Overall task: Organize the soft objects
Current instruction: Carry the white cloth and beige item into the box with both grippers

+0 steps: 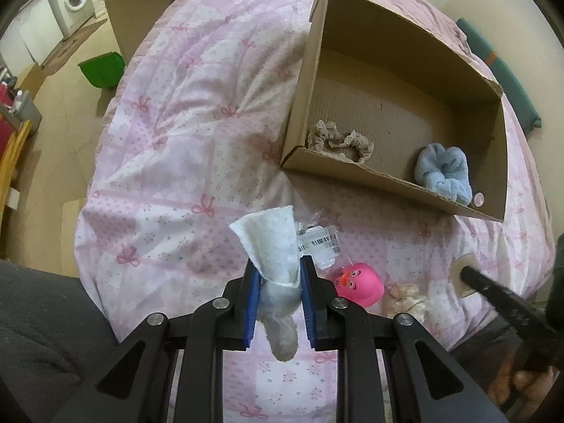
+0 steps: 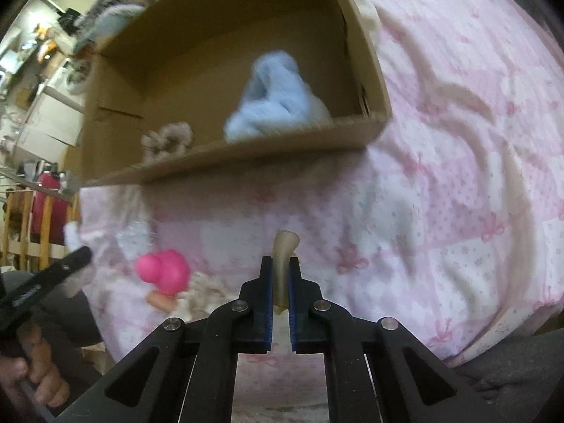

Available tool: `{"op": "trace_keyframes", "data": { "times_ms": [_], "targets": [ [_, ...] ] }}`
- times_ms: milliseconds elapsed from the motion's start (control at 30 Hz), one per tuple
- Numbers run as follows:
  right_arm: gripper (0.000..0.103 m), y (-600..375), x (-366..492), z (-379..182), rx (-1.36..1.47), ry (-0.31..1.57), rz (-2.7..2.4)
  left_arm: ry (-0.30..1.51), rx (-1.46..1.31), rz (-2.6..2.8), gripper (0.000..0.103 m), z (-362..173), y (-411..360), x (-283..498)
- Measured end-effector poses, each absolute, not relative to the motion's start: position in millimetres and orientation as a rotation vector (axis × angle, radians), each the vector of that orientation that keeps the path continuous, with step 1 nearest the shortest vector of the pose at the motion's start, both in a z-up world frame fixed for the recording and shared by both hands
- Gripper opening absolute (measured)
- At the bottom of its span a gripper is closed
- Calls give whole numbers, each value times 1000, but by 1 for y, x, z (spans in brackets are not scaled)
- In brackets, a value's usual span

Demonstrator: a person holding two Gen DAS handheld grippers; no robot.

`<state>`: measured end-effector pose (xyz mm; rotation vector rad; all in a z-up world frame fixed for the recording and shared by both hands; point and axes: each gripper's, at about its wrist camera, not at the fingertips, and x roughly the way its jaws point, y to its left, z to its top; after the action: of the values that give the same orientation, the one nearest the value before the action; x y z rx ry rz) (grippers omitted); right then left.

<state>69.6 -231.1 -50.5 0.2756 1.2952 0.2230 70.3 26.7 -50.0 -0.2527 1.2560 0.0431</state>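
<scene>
The left tongs (image 1: 278, 283) are pinching a white cloth (image 1: 269, 243), the right tongs (image 2: 281, 275) are pinching a beige rubbery piece (image 2: 283, 257), and both should be travelling gently over to the box (image 1: 352, 172).

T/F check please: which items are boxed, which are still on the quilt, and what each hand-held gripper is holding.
1. The blue cloth lies inside the box. True.
2. The left hand-held gripper is empty. False: it is shut on a white cloth.
3. The pink duck sits in the box. False: it is on the quilt, outside it.
4. The right hand-held gripper pinches a thin beige piece. True.
5. A beige scrunchie is in the box. True.
</scene>
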Motion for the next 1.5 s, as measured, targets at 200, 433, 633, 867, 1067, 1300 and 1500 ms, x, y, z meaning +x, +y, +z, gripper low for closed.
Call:
{"op": "trace_keyframes", "data": {
  "times_ms": [200,433,633,867,1067,1300,1500],
  "targets": [
    [8,-224,70,-47,264,1271,238,1241,-180,48,20,-51,16,69],
    [9,-222,71,-38,308,1215,284,1210,-152,53,20,-48,15,67],
    [9,-236,68,-17,407,1129,336,1142,-171,43,20,-24,16,62],
    [9,-260,71,8,526,1057,377,1044,-175,-9,20,22,14,71],
    [9,-256,81,39,527,970,431,996,-170,-70,20,41,9,93],
    [9,-250,108,50,437,932,427,992,-109,-48,20,37,-5,132],
    [9,-248,128,17,455,973,407,978,-80,-60,20,10,-14,152]
  ]
}}
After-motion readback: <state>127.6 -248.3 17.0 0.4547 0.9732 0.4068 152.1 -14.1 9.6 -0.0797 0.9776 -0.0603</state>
